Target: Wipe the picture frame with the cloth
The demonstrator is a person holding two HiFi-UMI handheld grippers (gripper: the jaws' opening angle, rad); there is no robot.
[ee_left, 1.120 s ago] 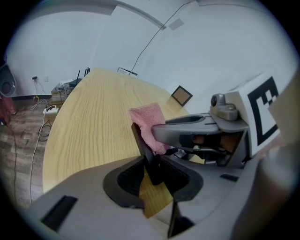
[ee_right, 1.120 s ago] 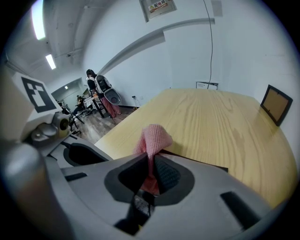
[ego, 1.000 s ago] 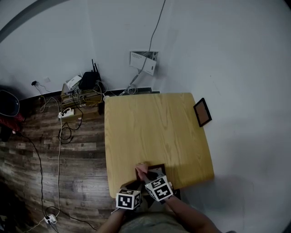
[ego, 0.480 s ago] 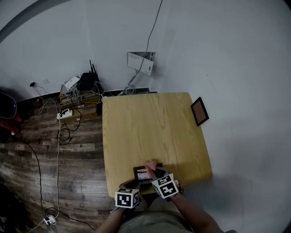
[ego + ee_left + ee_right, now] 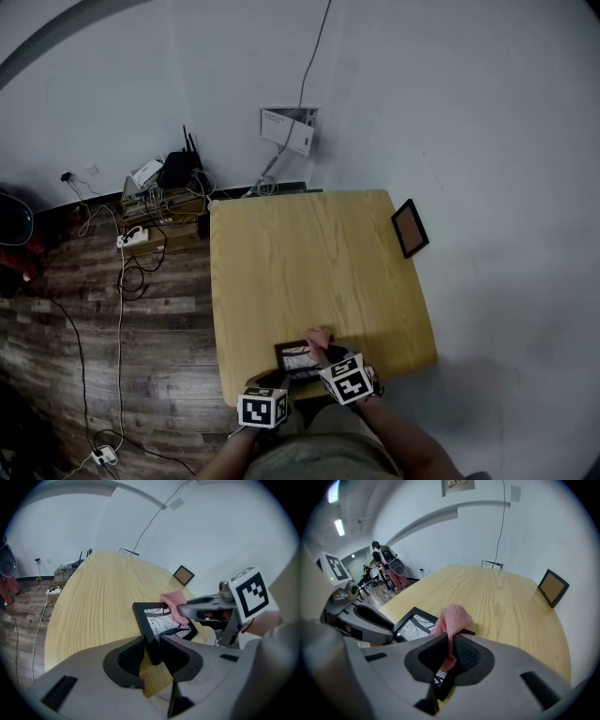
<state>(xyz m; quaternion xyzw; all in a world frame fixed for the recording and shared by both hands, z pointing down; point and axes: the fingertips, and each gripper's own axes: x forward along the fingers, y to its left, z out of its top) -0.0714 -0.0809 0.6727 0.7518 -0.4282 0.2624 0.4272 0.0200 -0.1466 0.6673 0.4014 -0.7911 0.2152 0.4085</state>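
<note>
A black picture frame (image 5: 294,356) with a dark branch print lies tilted at the table's near edge. My left gripper (image 5: 153,651) is shut on its near edge and holds it still. In the left gripper view the frame (image 5: 158,620) rises from between the jaws. My right gripper (image 5: 451,651) is shut on a pink cloth (image 5: 452,617), whose bunched end rests on the frame's far right part (image 5: 412,626). From the head view the cloth (image 5: 317,337) sits at the frame's upper right, with the right gripper (image 5: 325,358) just behind it.
The wooden table (image 5: 309,272) stands against a white wall. A second brown frame (image 5: 410,228) leans on that wall at the table's right edge. Cables, a router and a power strip (image 5: 159,202) lie on the wood floor to the left.
My right gripper has dragged the pink cloth rightward across the frame, so more of the print now shows on its left. The left gripper and the frame have stayed put.
</note>
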